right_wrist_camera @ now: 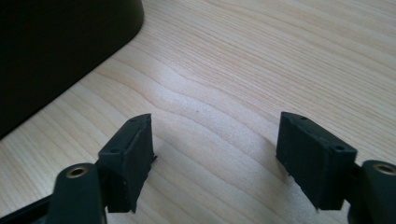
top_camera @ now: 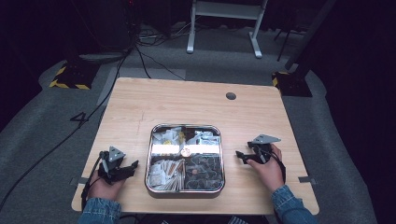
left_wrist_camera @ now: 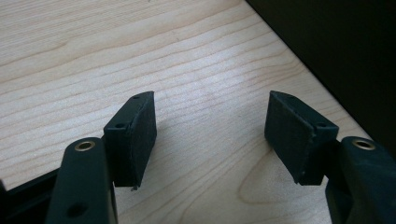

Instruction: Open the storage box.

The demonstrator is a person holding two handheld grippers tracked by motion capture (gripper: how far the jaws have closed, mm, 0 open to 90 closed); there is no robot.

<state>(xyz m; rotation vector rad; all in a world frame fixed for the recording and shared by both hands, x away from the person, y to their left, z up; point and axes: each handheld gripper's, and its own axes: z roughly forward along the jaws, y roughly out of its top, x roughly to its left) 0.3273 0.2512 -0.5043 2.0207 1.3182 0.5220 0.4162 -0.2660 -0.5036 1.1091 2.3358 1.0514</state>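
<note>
Table point(top_camera: 140, 107) of pale wood took up most of the high view, with grey carpet and dark stands around it. Near its front edge sat a square metal tray point(top_camera: 148, 161) split into four compartments, each holding small packets point(top_camera: 166, 169); the two far ones looked pale and shiny, the near right one dark, the near left one brownish. What the packets were was too small to tell.

Left of the tray, apart from it, the left gripper point(top_camera: 133, 165) rested low over the wood with its jaws pointed toward the tray's near left corner. In the left gripper view the jaws stood wide with bare wood between them. Right of the tray, also apart, the right gripper point(top_camera: 239, 155) lay in the person's hand, aimed at the tray's right wall; in the right gripper view its jaws too stood wide and held nothing.

Risk, as I judged it, lay mostly in the reach itself. Both claws started low and close to the rim, so a flat sweep inward could strike the wall and shove the tray. Packets lay loosely piled, so a wide bite might take two at once or slip off a glossy wrapper.
</note>
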